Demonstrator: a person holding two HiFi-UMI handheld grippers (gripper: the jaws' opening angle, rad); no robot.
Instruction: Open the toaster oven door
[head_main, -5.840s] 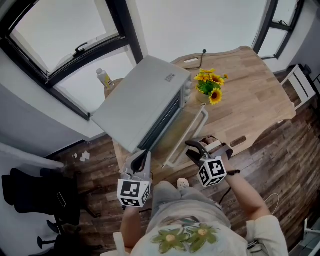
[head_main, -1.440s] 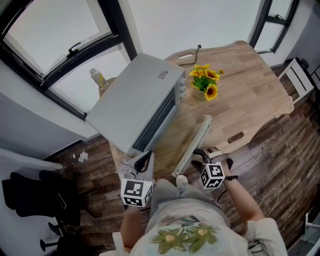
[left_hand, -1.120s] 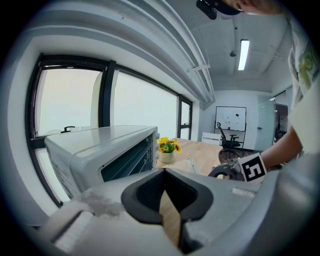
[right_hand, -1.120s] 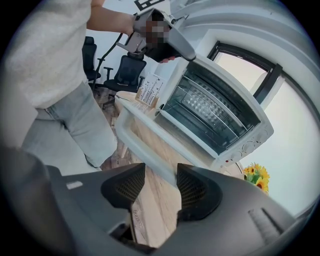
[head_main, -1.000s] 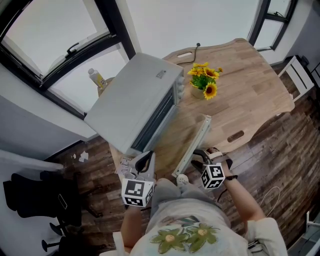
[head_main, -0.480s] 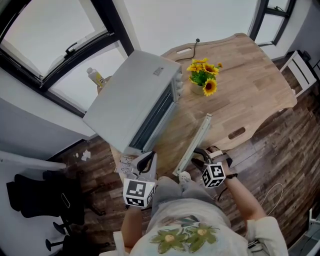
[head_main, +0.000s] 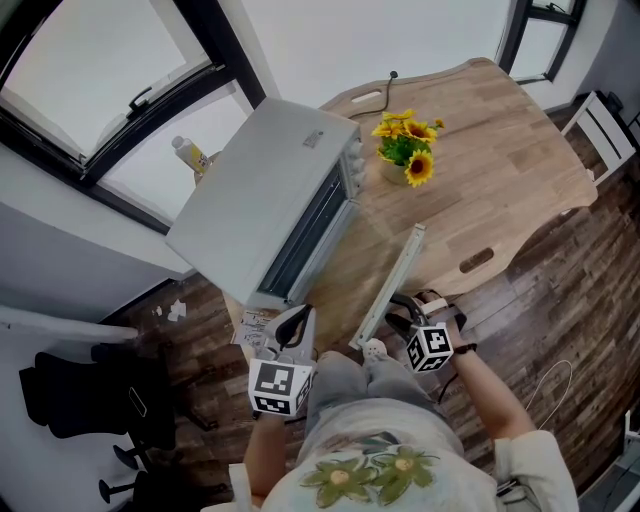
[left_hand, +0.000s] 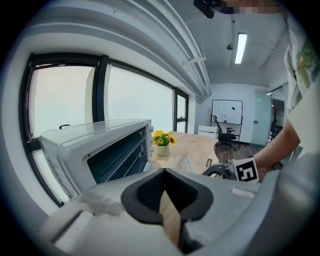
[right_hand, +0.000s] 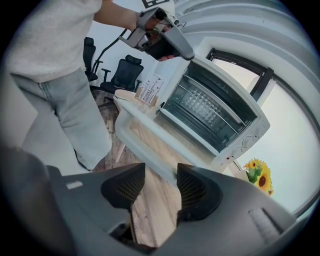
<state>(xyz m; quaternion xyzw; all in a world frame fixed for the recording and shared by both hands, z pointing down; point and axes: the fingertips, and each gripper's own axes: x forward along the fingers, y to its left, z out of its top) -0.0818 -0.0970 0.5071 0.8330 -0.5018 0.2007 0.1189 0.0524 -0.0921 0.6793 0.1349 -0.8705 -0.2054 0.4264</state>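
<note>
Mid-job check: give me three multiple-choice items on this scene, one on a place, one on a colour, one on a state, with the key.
1. Where does the sunflower vase stand?
A. on top of the oven
B. on the table, beside the oven
C. on the floor

2. What colour is the toaster oven casing?
A. red
B. black
C. pale grey-white

3. How is the oven door?
A. shut
B. folded down, open
C. taken off

Key:
1 B: the vase sits on the wood right by the oven's end.
2 C: the casing is pale in every view.
3 B: the door lies dropped forward, and the right gripper view looks straight inside.
</note>
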